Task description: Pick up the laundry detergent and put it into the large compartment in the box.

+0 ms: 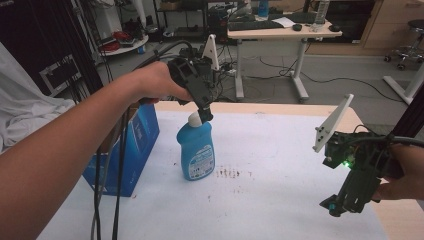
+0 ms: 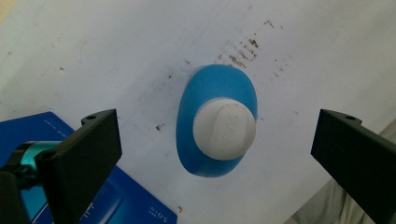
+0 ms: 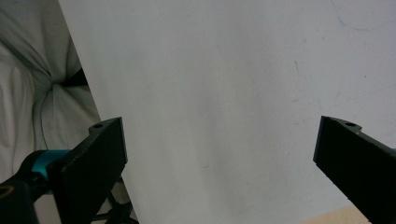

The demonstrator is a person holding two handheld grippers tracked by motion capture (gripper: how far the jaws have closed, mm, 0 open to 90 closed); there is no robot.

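My left claw hung spread wide right above the blue bottle, which stood upright on the tabletop, long axis vertical, white cap pointing up at me, beside the blue box. My right claw gaped empty.

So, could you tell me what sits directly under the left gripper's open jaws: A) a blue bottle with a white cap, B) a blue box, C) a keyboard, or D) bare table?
A: the left gripper looks straight down on the blue bottle and its white cap, jaws apart on either side.
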